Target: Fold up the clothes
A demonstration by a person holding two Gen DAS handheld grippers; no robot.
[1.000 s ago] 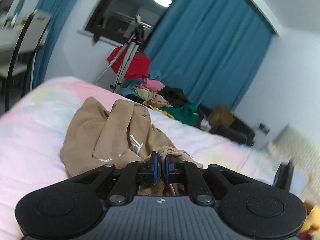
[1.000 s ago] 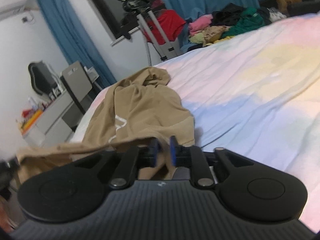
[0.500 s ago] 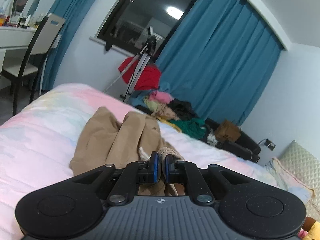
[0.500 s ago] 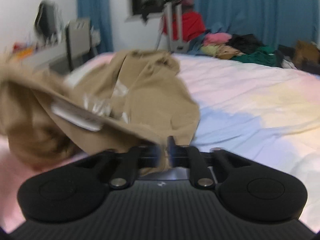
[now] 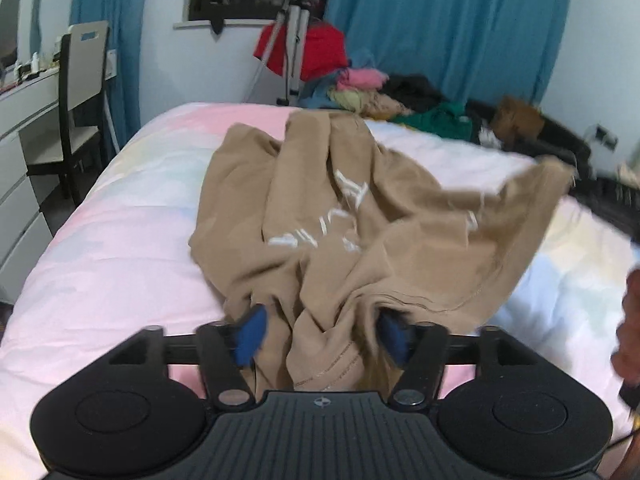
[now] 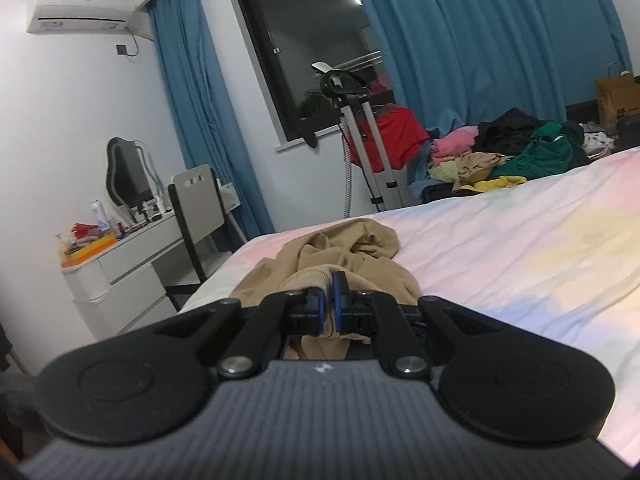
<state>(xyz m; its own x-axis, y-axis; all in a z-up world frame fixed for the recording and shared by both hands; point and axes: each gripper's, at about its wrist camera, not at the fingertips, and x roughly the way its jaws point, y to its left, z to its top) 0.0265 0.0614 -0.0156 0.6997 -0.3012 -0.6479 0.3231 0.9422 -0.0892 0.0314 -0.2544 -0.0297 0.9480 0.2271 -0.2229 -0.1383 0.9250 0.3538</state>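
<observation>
A tan sweatshirt [image 5: 340, 216] with white lettering lies crumpled on the pastel bed [image 5: 120, 248]. My left gripper [image 5: 322, 334] hangs low over its near edge. Its jaws are opening and stand wide, with a bunch of the tan cloth loose between the blue pads [image 5: 250, 334]. The garment's right corner [image 5: 552, 172] is lifted off the bed and blurred. In the right wrist view my right gripper [image 6: 330, 304] is shut on a ribbed tan edge, and the rest of the sweatshirt [image 6: 352, 248] trails away over the bed [image 6: 520, 248].
A heap of mixed clothes [image 5: 400, 96] lies beyond the bed's far side, beside a tripod stand [image 5: 292, 40] with a red garment. A chair [image 5: 80, 92] and a white desk [image 6: 120, 264] stand to the left. A person's hand [image 5: 630, 320] shows at the right edge.
The left jaws have gone from shut on the tan cloth to wide apart, and that view has tipped down. The right jaws have closed on the cloth and risen with it.
</observation>
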